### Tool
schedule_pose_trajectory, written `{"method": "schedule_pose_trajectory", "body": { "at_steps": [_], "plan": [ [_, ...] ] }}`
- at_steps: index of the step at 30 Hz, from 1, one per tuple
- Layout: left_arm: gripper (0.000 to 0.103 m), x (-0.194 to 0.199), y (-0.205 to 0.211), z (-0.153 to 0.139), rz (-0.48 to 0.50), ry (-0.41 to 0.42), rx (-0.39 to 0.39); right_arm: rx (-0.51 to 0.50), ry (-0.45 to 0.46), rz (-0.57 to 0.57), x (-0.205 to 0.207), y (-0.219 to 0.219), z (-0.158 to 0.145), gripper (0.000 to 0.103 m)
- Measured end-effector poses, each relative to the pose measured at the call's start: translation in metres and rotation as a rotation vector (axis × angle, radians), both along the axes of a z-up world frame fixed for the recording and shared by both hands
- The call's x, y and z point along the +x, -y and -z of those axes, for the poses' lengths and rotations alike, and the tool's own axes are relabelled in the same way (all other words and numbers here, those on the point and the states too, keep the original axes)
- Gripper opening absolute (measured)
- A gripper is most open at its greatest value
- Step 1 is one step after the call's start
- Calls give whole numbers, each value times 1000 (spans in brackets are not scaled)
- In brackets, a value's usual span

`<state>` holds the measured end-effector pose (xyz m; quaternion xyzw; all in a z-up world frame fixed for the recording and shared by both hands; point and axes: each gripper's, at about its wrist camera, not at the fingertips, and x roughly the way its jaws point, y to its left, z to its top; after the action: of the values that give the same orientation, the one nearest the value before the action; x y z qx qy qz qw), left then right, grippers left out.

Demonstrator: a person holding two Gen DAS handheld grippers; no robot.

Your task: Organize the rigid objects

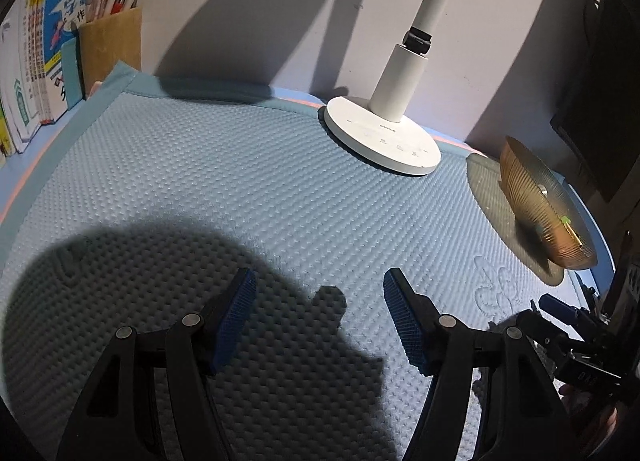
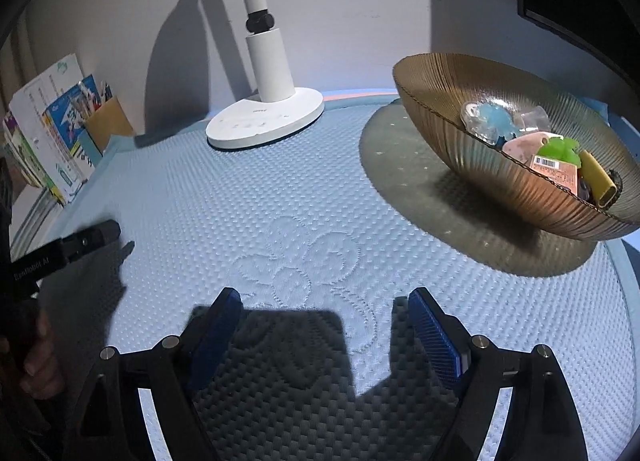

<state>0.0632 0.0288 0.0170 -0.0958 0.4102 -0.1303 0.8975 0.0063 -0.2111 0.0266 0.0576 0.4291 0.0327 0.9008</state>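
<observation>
Amber ribbed bowl point(image 2: 500, 165) of trinkets well beyond right gripper point(image 2: 324, 325) jaws, up-right.

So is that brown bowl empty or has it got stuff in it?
Not empty. The bowl holds several small things, among them a blue piece, a green piece and a yellow tube.

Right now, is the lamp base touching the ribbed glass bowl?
Apart. The right wrist view shows bare blue mat between the lamp base and the ribbed glass bowl; the left wrist view shows the same gap.
</observation>
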Motion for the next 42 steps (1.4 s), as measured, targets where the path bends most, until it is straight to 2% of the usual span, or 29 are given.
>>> {"method": "schedule_pose_trajectory", "body": {
  "at_steps": [6, 10, 16, 21, 24, 26, 27, 30, 33, 36, 42],
  "plan": [
    [64, 3, -7, 3, -17, -36, -36, 22, 0, 8, 1, 3, 0, 84],
    [64, 0, -7, 2, -27, -29, -28, 21, 5, 24, 0, 5, -2, 84],
    [64, -6, 4, -2, -49, 13, 73, 47, -4, 57, 2, 12, -2, 84],
    [65, -13, 13, -7, -93, 31, 175, -21, 41, 70, -5, 5, -10, 84],
    [65, -28, 14, -14, -98, 30, 139, -55, 58, 62, -10, -3, -18, 84],
    [65, -41, 16, -16, -102, 36, 142, -26, 43, 78, -14, -4, -23, 84],
    [68, -48, 19, -15, -99, 39, 159, 8, 35, 82, -16, -5, -26, 84],
    [69, -58, 26, -11, -100, 58, 218, 1, 24, 84, -16, -13, -28, 84],
    [69, -59, 31, -5, -117, 59, 274, -67, 69, 65, -17, -26, -25, 84],
    [72, -61, 33, -5, -119, 74, 284, -88, 60, 73, -17, -30, -11, 84],
    [74, -64, 36, -7, -99, 100, 282, -91, 64, 92, -13, -26, -10, 89]
  ]
}}
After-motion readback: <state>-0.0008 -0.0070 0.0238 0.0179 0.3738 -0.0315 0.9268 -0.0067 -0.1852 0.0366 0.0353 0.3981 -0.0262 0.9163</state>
